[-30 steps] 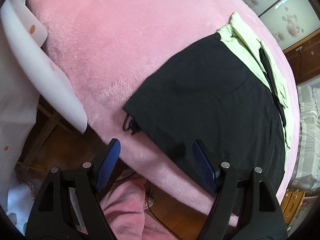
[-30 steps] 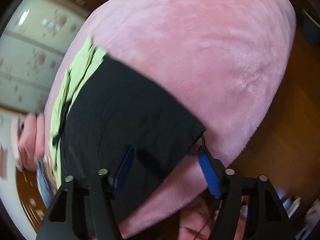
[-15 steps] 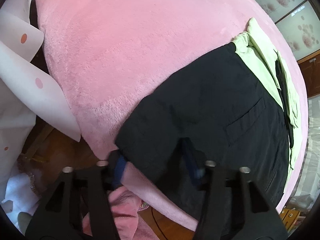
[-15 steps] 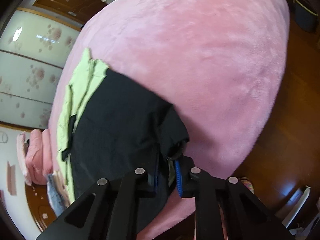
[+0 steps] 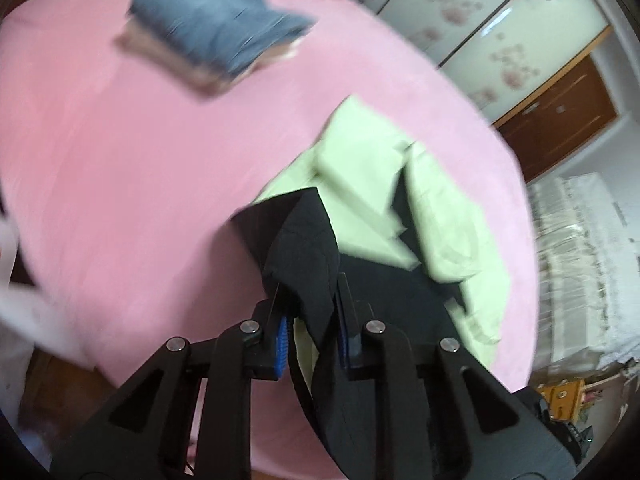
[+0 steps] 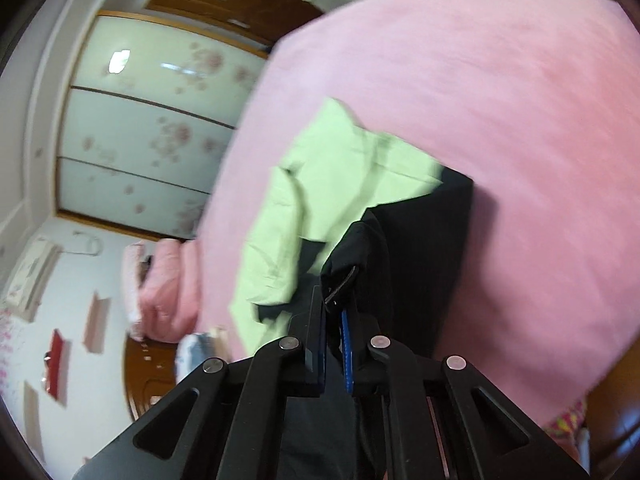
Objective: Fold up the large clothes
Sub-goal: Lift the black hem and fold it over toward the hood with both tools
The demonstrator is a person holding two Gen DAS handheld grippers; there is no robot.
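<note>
Right gripper (image 6: 334, 304) jaws closing, black garment (image 6: 424, 248) corner bunched and pinched between them. Garment lifted off pink bed (image 6: 500, 100), rest trailing over light green garment (image 6: 320, 184) near bed's left edge. Folded pink bundle (image 6: 168, 284) beyond that edge.

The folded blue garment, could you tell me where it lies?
In the left wrist view, the folded blue garment lies top left on the pink bed, beyond the light green garment.

Left claw (image 5: 310, 312): angled steeply downward, jaws closing, blue pads pressed on a fold of black garment (image 5: 308, 248) gathered between them. Right claw (image 6: 332, 312): angled less steeply downward, jaws closing, nearly together, pinching a bunched corner of the same black garment.
</note>
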